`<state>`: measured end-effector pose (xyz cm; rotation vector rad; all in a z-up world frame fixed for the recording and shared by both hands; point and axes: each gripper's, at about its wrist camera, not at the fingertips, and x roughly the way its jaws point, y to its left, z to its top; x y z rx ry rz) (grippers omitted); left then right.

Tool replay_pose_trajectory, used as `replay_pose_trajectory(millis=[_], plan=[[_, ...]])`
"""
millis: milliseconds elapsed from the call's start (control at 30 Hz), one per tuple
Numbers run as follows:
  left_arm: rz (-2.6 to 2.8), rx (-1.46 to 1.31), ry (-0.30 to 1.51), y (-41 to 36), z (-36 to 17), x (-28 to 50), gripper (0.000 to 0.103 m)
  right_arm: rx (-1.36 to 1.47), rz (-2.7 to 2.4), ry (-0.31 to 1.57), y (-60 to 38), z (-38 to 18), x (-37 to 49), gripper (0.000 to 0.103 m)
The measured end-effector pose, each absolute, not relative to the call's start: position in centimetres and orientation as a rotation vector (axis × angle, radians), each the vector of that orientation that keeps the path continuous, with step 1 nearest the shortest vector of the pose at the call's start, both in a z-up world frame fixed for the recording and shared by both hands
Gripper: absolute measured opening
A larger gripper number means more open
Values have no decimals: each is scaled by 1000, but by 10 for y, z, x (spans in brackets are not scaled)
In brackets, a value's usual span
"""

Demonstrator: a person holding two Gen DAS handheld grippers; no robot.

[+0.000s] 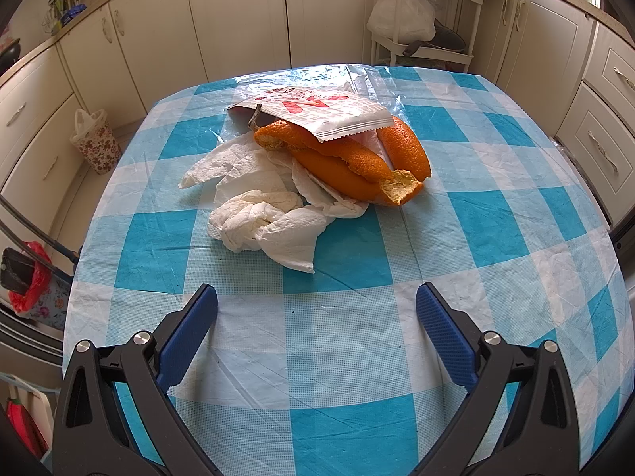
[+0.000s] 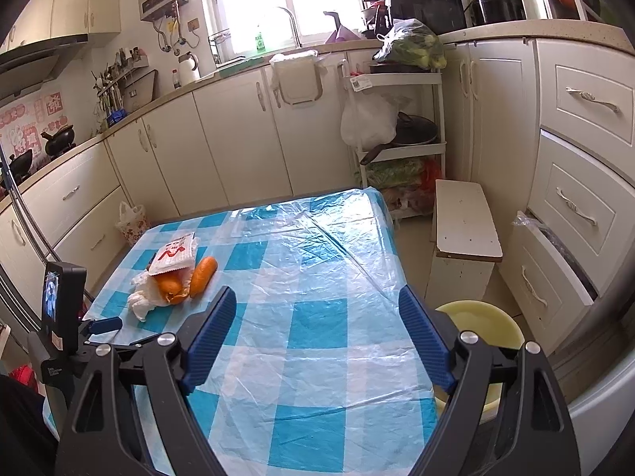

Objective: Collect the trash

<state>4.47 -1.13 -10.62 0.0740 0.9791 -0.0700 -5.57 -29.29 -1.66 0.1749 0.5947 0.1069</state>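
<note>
A pile of trash lies on the blue-and-white checked table (image 1: 337, 337). It holds orange peels (image 1: 357, 158), crumpled white paper towels (image 1: 262, 214) and a white snack wrapper (image 1: 317, 113) with red print resting on top of the peels. My left gripper (image 1: 316, 297) is open and empty, a short way in front of the paper towels. The pile also shows in the right wrist view (image 2: 174, 277), far left on the table. My right gripper (image 2: 317, 301) is open and empty above the table's right part. The left gripper's body (image 2: 63, 317) shows at the left edge.
A yellow basin (image 2: 480, 325) sits on the floor at the table's right side. A white stool (image 2: 464, 222) stands beyond it. A floral bin with a bag (image 1: 95, 142) stands on the floor left of the table. Cabinets and a shelf cart (image 2: 401, 119) line the walls.
</note>
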Motion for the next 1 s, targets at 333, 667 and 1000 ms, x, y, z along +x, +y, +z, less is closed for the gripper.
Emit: replay_pose_trajectory(millis=[333,667,1000], plan=[[-70,74,979,-12,-106,45,96,153,128,589,-284,-14,-57,81],[-71,73,978,-12,-106,45,96,61,187,568,-262,-9,-66,84],[-71,73,978,-11,-106,45,96,17,290,551,-244,-3,-73,84]])
